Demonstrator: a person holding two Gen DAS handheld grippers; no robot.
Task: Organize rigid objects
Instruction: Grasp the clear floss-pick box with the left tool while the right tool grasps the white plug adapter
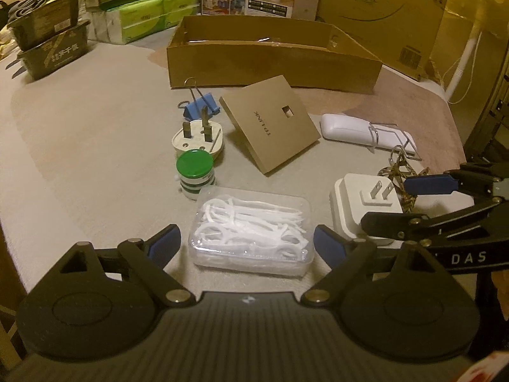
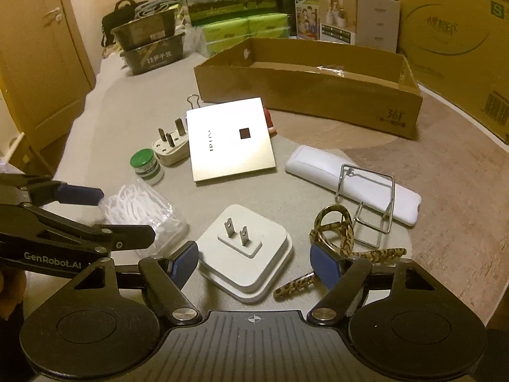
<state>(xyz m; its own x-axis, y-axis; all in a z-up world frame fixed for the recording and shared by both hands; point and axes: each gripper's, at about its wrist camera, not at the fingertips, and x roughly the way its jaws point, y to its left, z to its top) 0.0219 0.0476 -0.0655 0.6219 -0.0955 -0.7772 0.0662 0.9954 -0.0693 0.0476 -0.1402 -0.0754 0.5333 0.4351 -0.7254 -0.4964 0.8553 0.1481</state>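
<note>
Near the front edge of the pale surface (image 1: 79, 146), the left gripper (image 1: 246, 245) stands with its jaws spread on either side of a clear plastic box of floss picks (image 1: 251, 226). The blue pads sit just beside the box's short ends and do not press on it.

To its right, the right gripper (image 2: 256, 261) straddles a white plug adapter (image 2: 246, 251) that lies on its back with two flat prongs up. Its jaws are spread as well: the left pad is just beside the adapter's edge, and the right pad stands apart from the adapter, next to a tortoiseshell-patterned hair clip (image 2: 334, 226). Neither gripper holds anything.

Further toward the middle of the surface lie a small jar with a green lid (image 1: 194, 172), a cream three-pin plug (image 1: 198, 140) with pins up just behind the jar, and a blue binder clip (image 1: 202, 105) behind the plug. A square TP-LINK wall panel (image 2: 227, 140) leans tilted beside them. Toward the right edge, a long white case (image 2: 350, 181) lies flat with a bent wire stand (image 2: 369, 200) partly on it.

At the far side, an open, shallow cardboard box (image 2: 305, 95) sits with its long wall facing the clutter; from these angles its inside is mostly hidden. Behind it stand stacked cartons and packs of tissue (image 1: 149, 16).
</note>
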